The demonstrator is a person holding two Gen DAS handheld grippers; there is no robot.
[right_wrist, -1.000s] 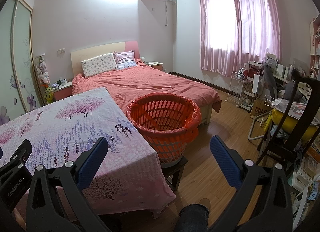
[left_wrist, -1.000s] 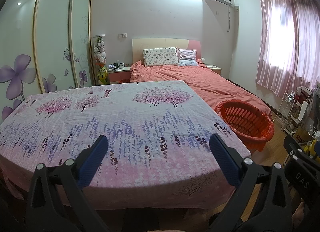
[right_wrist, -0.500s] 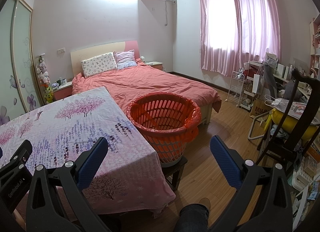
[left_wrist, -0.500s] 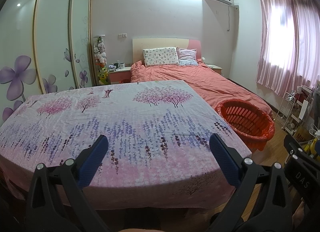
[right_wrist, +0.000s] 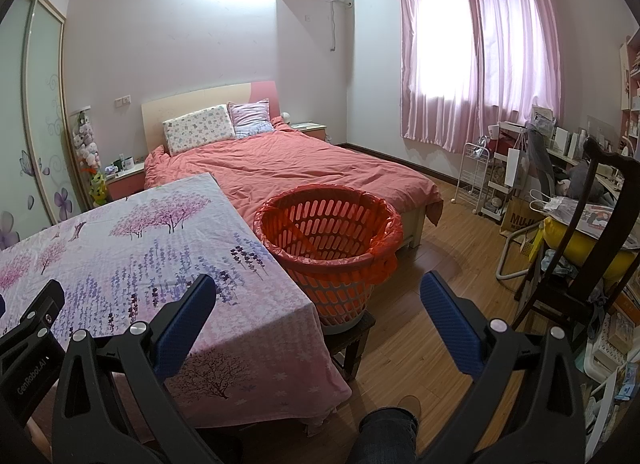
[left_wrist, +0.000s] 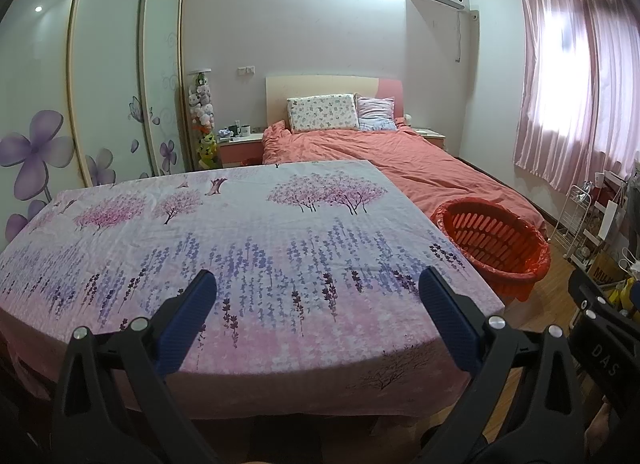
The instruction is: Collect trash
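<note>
An orange slotted basket (right_wrist: 328, 240) lined with a red bag stands on a small dark stool (right_wrist: 352, 338) at the right side of a table covered by a floral cloth (left_wrist: 240, 240). The same basket (left_wrist: 496, 244) shows at the right in the left wrist view. My left gripper (left_wrist: 318, 296) is open above the near edge of the cloth, nothing between its blue pads. My right gripper (right_wrist: 318, 296) is open too, hovering near the table's right corner, in front of the basket. No trash shows on the cloth.
A bed with a coral cover (right_wrist: 292, 164) lies behind the table and basket. A wardrobe with flower doors (left_wrist: 80, 104) fills the left wall. A dark chair (right_wrist: 580, 264), a white rack (right_wrist: 476, 176) and a cluttered desk line the right. A person's leg (right_wrist: 384, 432) is below.
The left wrist view has drifted very slightly, with the basket sitting a touch lower in the frame. Both grippers stay open and empty.
</note>
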